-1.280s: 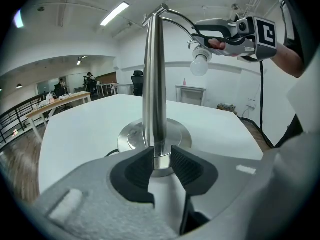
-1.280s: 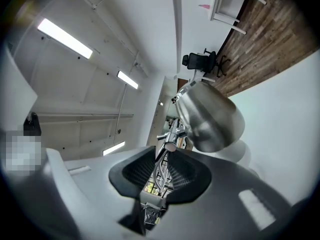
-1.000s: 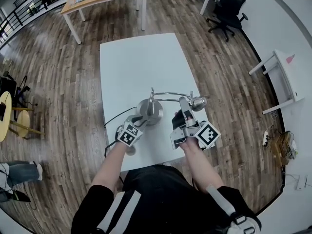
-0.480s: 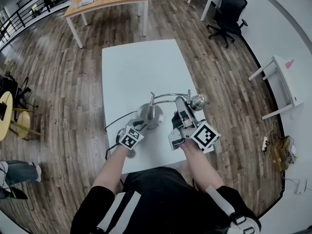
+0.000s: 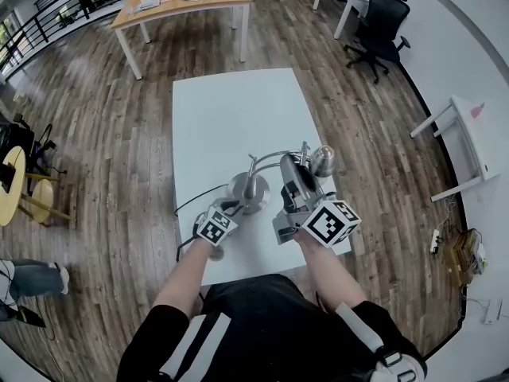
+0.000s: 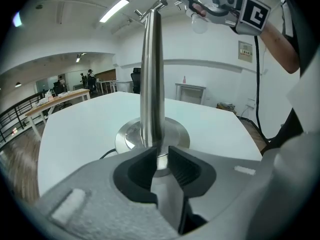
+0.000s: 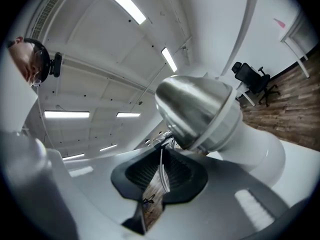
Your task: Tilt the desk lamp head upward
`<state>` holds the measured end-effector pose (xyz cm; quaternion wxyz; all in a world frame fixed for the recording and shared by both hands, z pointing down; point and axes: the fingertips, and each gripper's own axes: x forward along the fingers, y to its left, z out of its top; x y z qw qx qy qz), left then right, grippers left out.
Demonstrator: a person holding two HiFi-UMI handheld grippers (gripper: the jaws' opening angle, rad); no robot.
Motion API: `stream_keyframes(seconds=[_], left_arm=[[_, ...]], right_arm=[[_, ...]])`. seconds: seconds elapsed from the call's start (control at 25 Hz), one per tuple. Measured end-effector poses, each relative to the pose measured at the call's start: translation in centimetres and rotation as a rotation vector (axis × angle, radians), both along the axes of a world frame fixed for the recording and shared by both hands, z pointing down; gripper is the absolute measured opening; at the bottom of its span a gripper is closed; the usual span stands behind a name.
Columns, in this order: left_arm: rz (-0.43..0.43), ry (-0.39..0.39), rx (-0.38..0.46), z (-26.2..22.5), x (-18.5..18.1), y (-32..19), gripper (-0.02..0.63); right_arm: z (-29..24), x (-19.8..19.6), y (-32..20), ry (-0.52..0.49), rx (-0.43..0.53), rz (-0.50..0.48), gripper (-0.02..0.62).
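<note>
Chrome lamp (image 5: 250, 177) stands by the bench's (image 5: 231, 110) near edge, its head (image 5: 322, 161) out toward the right edge. Right gripper (image 7: 161, 159) is nipped tight on the thin neck (image 7: 161, 171) just behind the head, so the head lies straight beyond its tips, dome nearer, bulb end pointing away; this hand is the nearer one for the tilt. Left gripper (image 6: 160, 151) aims down at the foot of the post (image 6: 151, 74); its jaws have just been closing, yet a gap remains with base (image 6: 130, 134) metal showing in it, and I judge nothing is clamped there. No containers in sight
</note>
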<state>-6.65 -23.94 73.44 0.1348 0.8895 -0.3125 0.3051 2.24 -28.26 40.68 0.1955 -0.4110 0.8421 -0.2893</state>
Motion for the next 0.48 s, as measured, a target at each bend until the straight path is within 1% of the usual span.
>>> stream_keyframes(seconds=[0.12, 0.32, 0.48], left_arm=[[-0.015, 0.009, -0.018, -0.5, -0.2, 0.1, 0.083], [-0.018, 0.014, -0.019, -0.6, -0.2, 0.0, 0.081], [-0.012, 0.013, -0.019, -0.5, -0.1, 0.0, 0.082]], right_arm=[[-0.3, -0.5, -0.1, 0.041, 0.019, 0.002, 0.032], [-0.8, -1.4, -0.3, 0.129, 0.061, 0.014, 0.034], [-0.9, -1.9, -0.4, 0.168, 0.075, 0.015, 0.034]])
